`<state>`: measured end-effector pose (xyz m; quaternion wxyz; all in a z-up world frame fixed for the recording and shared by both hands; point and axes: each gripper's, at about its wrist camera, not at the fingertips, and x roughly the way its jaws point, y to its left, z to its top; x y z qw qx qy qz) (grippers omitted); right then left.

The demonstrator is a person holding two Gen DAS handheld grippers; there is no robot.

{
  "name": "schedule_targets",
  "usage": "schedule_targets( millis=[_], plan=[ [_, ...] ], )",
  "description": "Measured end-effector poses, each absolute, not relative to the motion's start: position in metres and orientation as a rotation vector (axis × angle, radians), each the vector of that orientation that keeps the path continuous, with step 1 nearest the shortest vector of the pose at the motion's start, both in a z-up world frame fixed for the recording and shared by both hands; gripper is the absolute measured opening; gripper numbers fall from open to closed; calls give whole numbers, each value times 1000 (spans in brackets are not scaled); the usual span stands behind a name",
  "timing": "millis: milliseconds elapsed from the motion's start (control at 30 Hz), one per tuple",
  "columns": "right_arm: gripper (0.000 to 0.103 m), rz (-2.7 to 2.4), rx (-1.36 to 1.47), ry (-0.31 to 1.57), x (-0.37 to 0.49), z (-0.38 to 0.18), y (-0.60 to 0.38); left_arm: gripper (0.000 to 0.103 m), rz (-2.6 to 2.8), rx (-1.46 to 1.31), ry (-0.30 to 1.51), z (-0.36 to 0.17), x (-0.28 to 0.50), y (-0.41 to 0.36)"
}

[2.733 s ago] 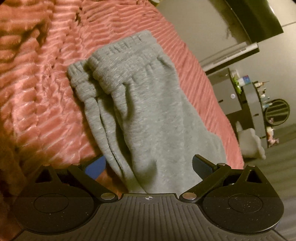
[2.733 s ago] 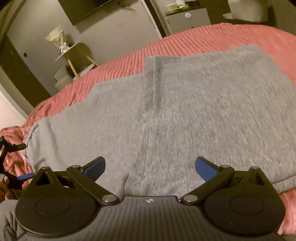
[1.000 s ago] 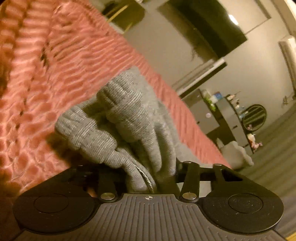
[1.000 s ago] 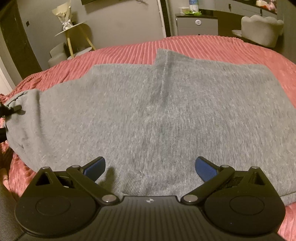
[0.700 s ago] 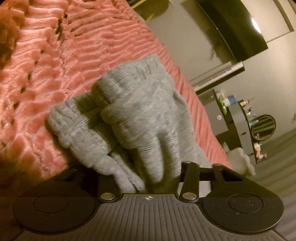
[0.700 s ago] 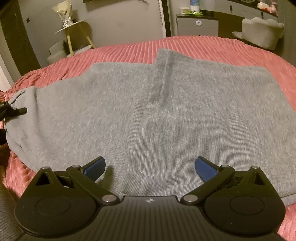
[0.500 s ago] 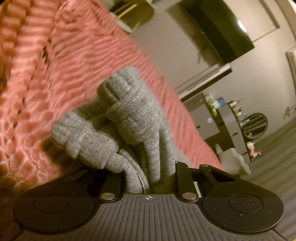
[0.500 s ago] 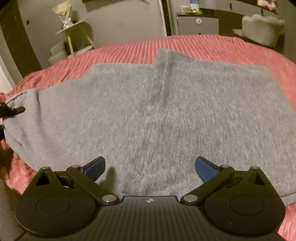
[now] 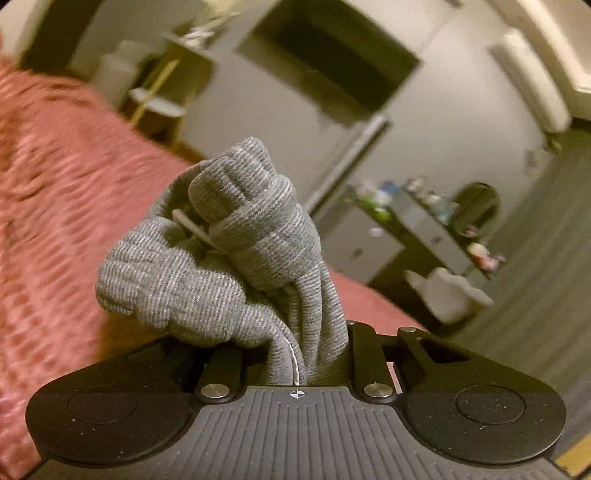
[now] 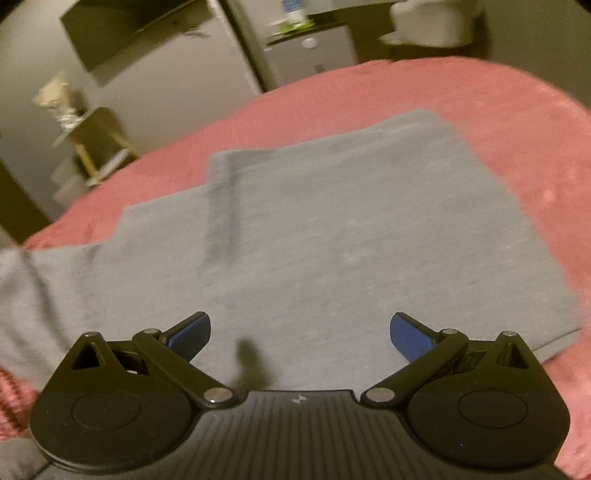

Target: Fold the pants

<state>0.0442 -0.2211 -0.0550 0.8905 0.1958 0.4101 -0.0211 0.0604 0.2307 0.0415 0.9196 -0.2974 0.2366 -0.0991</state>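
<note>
Grey knit pants [image 10: 332, 240] lie spread flat across the pink ribbed bedspread [image 10: 517, 122] in the right wrist view. Their elastic waistband [image 9: 240, 251] is bunched up in the left wrist view, raised off the bed, with my left gripper [image 9: 295, 354] shut on it and a white drawstring showing in the folds. My right gripper [image 10: 300, 332] hovers over the near edge of the flat pants with its blue pads [image 10: 410, 338] wide apart and nothing between them. At the far left of the right wrist view the fabric rises in a blur.
The bedspread [image 9: 48, 206] fills the left of the left wrist view. Beyond the bed stand a small side table [image 10: 96, 144], a dark wall screen [image 10: 122, 29], a grey cabinet [image 10: 314, 55] with bottles and a pale armchair [image 10: 432, 22].
My left gripper has closed on the waistband and lifted it off the bedspread. The right gripper has shifted and rolled over the flat pants, staying open.
</note>
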Motion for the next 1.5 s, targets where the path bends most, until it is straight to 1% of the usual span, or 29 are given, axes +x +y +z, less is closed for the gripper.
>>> schedule_targets(
  millis=[100, 200, 300, 400, 533, 600, 633, 667, 700, 733, 767, 800, 833, 867, 967, 1067, 1200, 1233, 1333, 1400, 1433, 1467, 1500],
  plan=[
    [103, -47, 489, 836, 43, -54, -238, 21, -292, -554, 475, 66, 62, 193],
    [103, -92, 515, 806, 34, -48, -252, 21, -391, -491, 490, 87, 68, 137],
    [103, -119, 570, 755, 23, -39, -275, 21, -490, -459, 493, 96, 75, 74],
    [103, -153, 616, 713, 10, -33, -300, 22, -587, -407, 537, 85, 86, -4],
    [103, -193, 638, 691, -9, -35, -327, 23, -648, -153, 606, 43, 85, -115],
    [103, -223, 650, 700, -17, -42, -340, 27, -694, -35, 681, 7, 77, -168],
    [103, -239, 667, 706, -21, -46, -348, 32, -701, 9, 719, -11, 73, -186],
    [103, -249, 687, 711, -24, -49, -355, 43, -694, 51, 746, -28, 69, -197],
    [103, -255, 701, 712, -26, -51, -360, 48, -678, 112, 764, -43, 64, -208],
    [103, -255, 715, 707, -28, -53, -364, 50, -677, 181, 749, -52, 57, -215],
    [103, -249, 724, 701, -30, -53, -368, 56, -685, 286, 688, -56, 45, -220],
    [103, -236, 729, 691, -31, -53, -370, 61, -700, 362, 645, -58, 35, -223],
    [103, -222, 734, 680, -30, -53, -372, 72, -720, 396, 640, -56, 30, -221],
    [103, -212, 739, 674, -32, -54, -373, 77, -745, 383, 657, -53, 29, -215],
    [103, -150, 781, 670, -25, -58, -372, 78, -792, 250, 752, -42, 38, -181],
    [103, -80, 854, 686, -17, -62, -366, 83, -772, 88, 834, -29, 43, -139],
    [103, -98, 877, 690, -15, -55, -366, 86, -655, -86, 877, -12, 42, -79],
    [103, -79, 902, 663, -17, -50, -367, 88, -624, -116, 875, -9, 44, -65],
    [103, -20, 976, 629, -13, -45, -365, 89, -525, -183, 887, -11, 46, -25],
    [102, 2, 1008, 658, -6, -53, -362, 89, -465, -239, 929, -14, 48, -7],
    [99, -8, 1019, 678, -1, -59, -361, 89, -457, -272, 940, -16, 50, 1],
    [88, -22, 1033, 692, 3, -67, -362, 89, -458, -314, 952, -17, 49, 10],
    [83, -35, 1055, 706, 7, -74, -361, 89, -456, -341, 957, -17, 49, 16]
  ],
)
